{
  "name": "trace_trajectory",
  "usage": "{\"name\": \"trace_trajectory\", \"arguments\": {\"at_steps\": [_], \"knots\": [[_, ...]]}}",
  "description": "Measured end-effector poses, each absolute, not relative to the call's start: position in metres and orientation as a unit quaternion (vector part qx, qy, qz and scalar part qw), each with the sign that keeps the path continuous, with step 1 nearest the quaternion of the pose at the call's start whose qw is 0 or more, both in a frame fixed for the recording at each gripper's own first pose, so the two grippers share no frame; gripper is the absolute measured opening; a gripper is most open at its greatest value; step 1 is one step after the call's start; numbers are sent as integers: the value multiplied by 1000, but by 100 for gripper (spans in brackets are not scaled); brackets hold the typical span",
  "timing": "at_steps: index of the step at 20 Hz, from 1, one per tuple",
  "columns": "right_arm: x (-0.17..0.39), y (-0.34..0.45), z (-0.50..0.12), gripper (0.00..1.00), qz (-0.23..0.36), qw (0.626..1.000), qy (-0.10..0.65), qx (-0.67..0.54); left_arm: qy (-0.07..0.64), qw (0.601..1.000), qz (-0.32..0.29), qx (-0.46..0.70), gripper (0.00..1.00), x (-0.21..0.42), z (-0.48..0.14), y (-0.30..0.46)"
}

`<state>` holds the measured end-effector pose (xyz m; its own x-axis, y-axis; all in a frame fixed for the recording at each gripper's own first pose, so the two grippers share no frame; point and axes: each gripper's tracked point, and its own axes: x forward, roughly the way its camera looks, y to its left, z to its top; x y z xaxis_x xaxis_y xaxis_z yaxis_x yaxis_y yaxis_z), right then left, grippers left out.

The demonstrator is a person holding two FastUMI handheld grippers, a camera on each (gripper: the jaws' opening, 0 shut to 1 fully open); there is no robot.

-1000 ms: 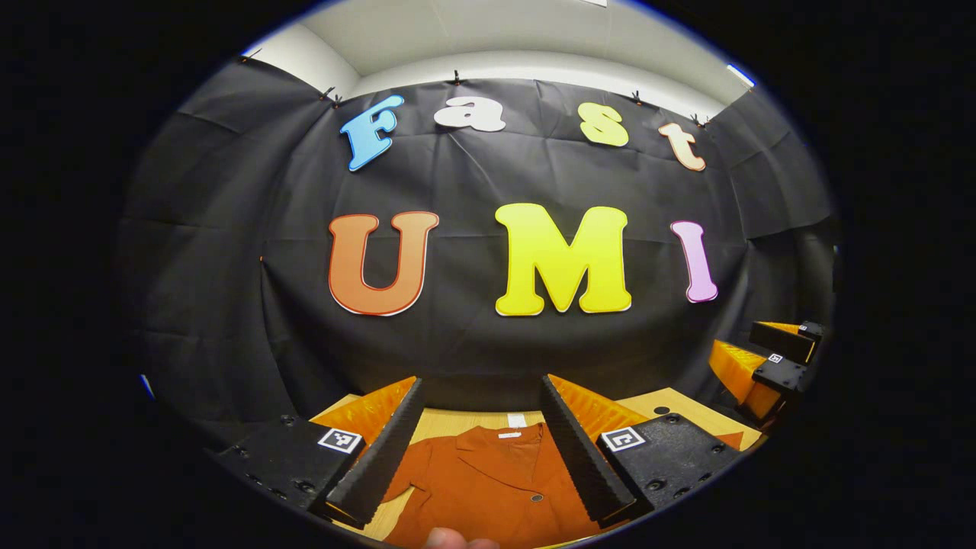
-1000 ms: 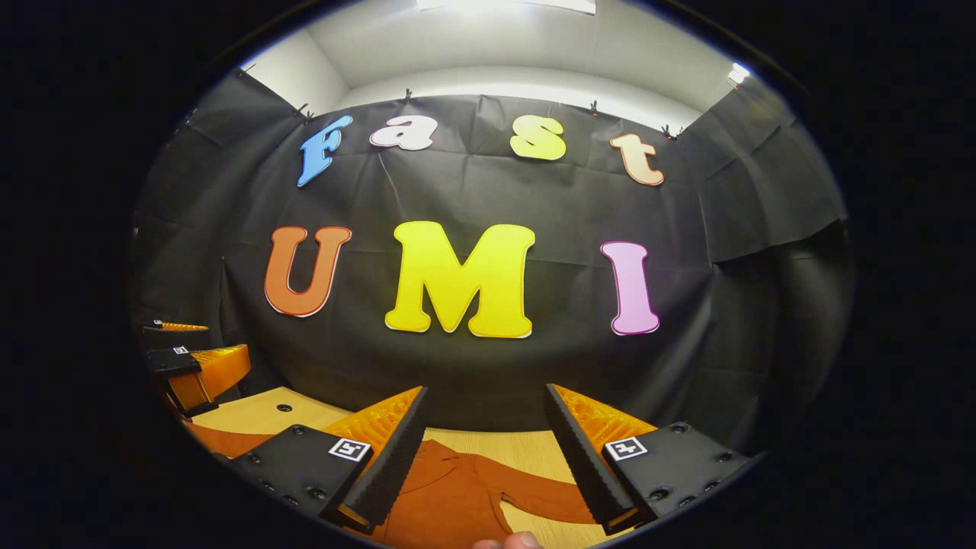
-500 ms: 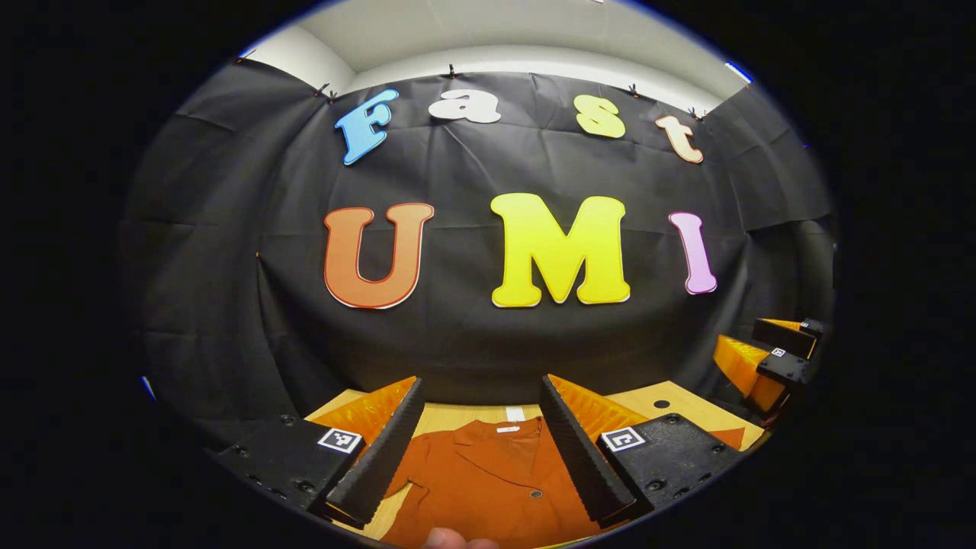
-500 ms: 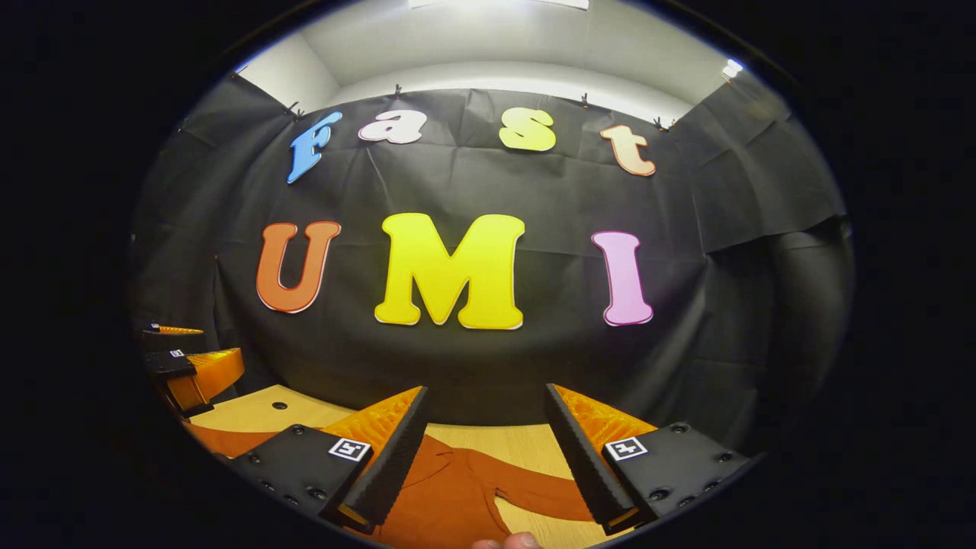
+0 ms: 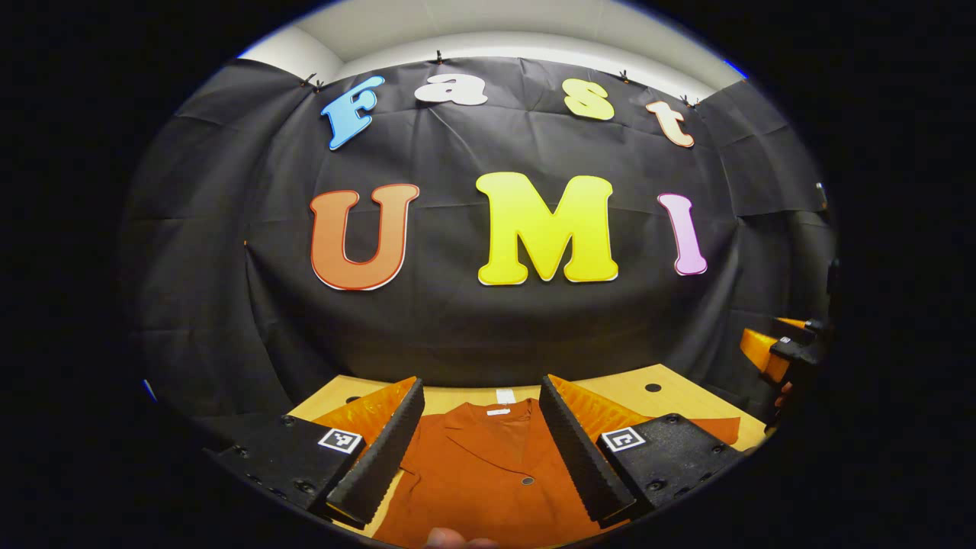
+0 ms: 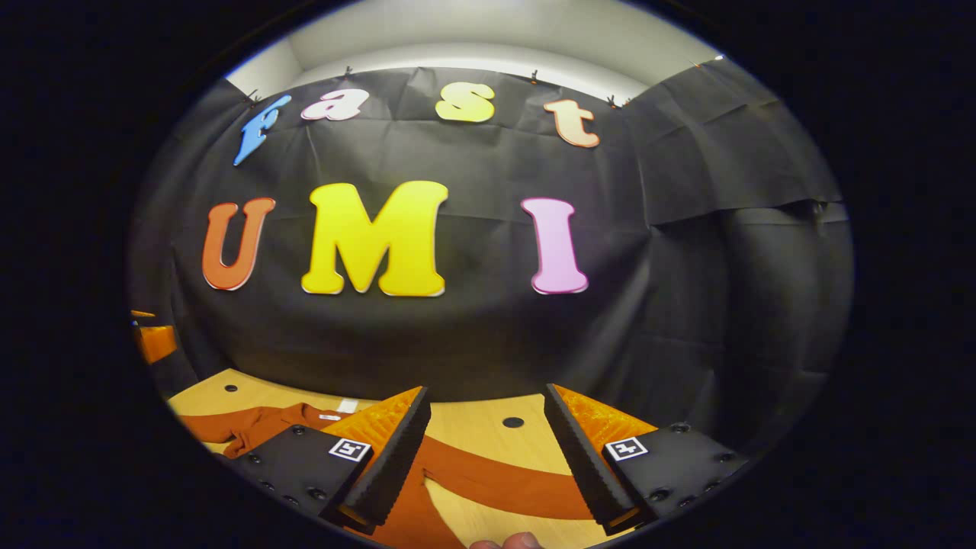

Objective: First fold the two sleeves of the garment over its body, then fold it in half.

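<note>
A rust-orange buttoned shirt (image 5: 488,473) lies flat on the wooden table (image 5: 625,389), collar toward the black wall. My left gripper (image 5: 479,415) hangs open above its chest, nothing between the fingers. In the right gripper view the shirt's sleeve (image 6: 496,482) stretches out across the table (image 6: 488,423), and the collar (image 6: 293,418) shows at the left. My right gripper (image 6: 486,419) is open above that sleeve, holding nothing. The right gripper (image 5: 785,354) also shows at the right edge of the left gripper view.
The black cloth wall (image 5: 488,328) rises right behind the table's far edge. Small dark holes (image 6: 513,422) dot the tabletop. A fingertip (image 6: 507,542) shows at the bottom edge of the right gripper view.
Both grippers have tilted down toward the table. The right gripper has swung to the right, from over the shirt's body to over its outstretched sleeve. Both stay open.
</note>
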<state>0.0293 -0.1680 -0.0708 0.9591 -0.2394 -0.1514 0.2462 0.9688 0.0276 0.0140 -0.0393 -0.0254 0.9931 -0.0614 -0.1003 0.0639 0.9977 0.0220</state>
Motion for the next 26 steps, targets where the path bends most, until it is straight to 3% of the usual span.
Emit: {"name": "trace_trajectory", "arguments": {"at_steps": [8,13,22,25,26], "knots": [[0,-276,-231,96,-220,940,241,103,68,996,-51,14,98,12,-26,-66],[-9,-300,-319,97,-241,908,332,90,80,996,-37,26,98,13,-27,-68],[-19,-302,-376,98,-213,880,414,91,91,995,2,33,98,16,-29,-77],[-14,-300,-376,99,-192,887,410,87,93,995,14,26,98,17,-31,-81],[-13,-298,-376,94,-190,887,412,87,97,995,14,23,98,17,-33,-83]]}}
